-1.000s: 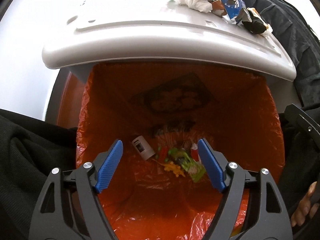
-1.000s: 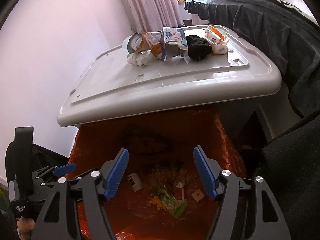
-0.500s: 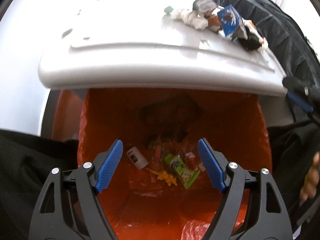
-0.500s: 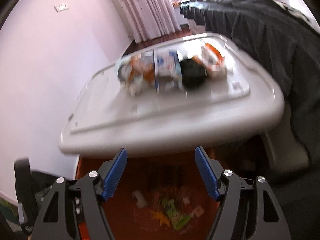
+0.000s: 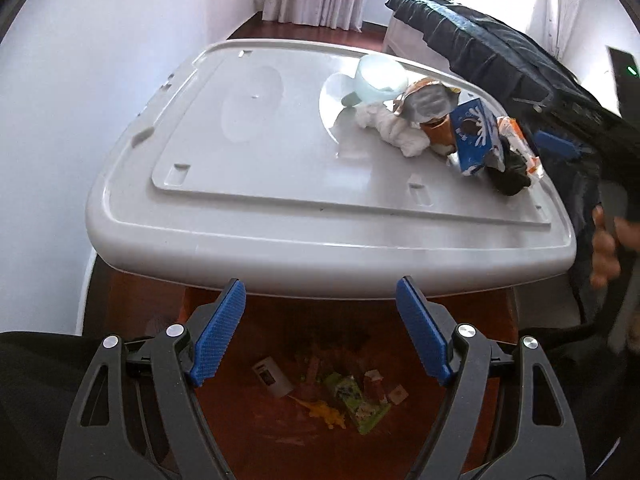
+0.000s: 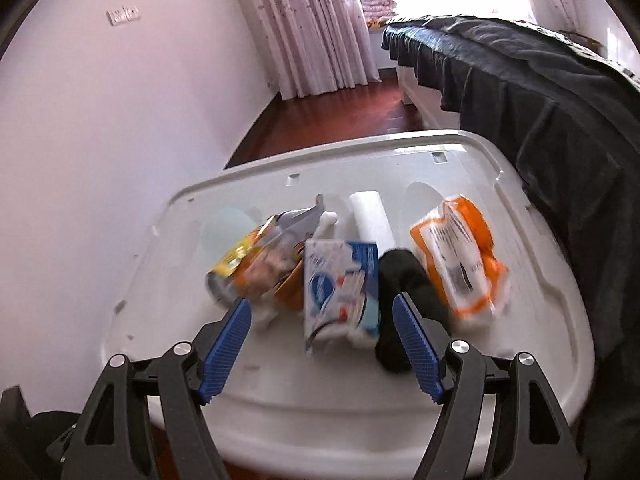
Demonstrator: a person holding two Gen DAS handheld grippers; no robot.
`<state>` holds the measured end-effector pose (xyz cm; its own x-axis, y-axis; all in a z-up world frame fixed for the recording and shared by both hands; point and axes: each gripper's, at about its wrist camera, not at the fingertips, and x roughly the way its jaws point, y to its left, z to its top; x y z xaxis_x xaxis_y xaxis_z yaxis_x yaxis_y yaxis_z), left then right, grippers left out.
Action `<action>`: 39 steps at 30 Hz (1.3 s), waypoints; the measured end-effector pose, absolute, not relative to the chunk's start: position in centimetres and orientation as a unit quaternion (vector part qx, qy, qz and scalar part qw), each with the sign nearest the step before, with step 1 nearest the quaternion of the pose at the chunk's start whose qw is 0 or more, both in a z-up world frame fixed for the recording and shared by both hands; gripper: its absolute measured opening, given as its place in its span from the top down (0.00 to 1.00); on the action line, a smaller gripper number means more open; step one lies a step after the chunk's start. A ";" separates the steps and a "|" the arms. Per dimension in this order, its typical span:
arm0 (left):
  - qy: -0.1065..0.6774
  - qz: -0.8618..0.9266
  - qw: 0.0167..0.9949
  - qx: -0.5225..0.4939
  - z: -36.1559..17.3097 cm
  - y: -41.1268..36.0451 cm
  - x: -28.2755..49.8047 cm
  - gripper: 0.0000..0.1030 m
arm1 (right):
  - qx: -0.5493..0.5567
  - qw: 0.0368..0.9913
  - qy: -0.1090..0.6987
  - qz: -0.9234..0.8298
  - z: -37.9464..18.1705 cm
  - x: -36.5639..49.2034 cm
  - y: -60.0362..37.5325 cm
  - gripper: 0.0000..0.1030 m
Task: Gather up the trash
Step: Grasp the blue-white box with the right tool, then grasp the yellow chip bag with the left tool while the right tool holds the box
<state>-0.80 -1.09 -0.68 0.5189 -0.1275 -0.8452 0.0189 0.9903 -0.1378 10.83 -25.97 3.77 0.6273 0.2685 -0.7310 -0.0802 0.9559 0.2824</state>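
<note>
A pile of trash lies on a grey plastic lid: a blue-and-white carton, a black sock-like lump, an orange-and-white wrapper, crumpled white tissue, a foil snack bag and a pale cup. My right gripper is open, just in front of the carton. My left gripper is open and empty over the orange-lined bin, which holds several scraps.
A bed with a dark cover runs along the right of the lid. A white wall is on the left, curtains at the back. The hand holding the right gripper shows at right.
Both grippers have risen from over the bin. The right one has moved forward over the lid to the trash pile. The left now looks across the lid top.
</note>
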 end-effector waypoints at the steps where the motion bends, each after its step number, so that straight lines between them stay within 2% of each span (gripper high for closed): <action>1: 0.491 -0.041 0.869 -0.054 -1.0 -1.1 -0.7 0.26 | 0.108 0.894 0.424 0.096 3.5 11.5 -25.9 0.30; 10: 0.496 -0.038 0.865 -0.064 -1.9 -0.4 -0.8 0.26 | 0.090 0.875 0.467 0.093 0.0 16.5 -24.4 0.30; 14: 0.497 -0.039 0.865 -0.057 -2.2 -0.6 -0.9 0.26 | 0.087 0.871 0.474 0.097 -1.2 17.4 -23.9 0.42; 24: 0.488 -0.043 0.870 -0.060 -1.8 -0.6 -1.0 0.26 | 0.163 0.877 0.436 0.115 3.8 9.9 -26.8 0.43; 27: 0.486 -0.056 0.870 -0.059 -0.9 -1.2 -0.5 0.26 | 0.148 0.894 0.405 0.117 5.4 6.5 -27.4 0.43; 30: 0.470 -0.088 0.877 -0.050 1.5 -2.5 0.9 0.26 | 0.129 0.907 0.389 0.100 5.1 5.0 -28.1 0.43; 33: 0.441 -0.118 0.890 -0.018 3.7 -4.6 3.1 0.26 | 0.166 0.896 0.397 0.106 4.4 5.5 -29.4 0.43; 39: 0.408 -0.148 0.901 0.011 4.4 -7.9 8.6 0.26 | 0.203 0.893 0.387 0.109 4.8 5.2 -31.0 0.43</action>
<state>8.63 -7.86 4.36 0.6238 -0.2569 -0.7382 0.2750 0.9562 -0.1005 5.25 -30.97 4.77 0.6764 0.3526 -0.6466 -0.0381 0.8935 0.4474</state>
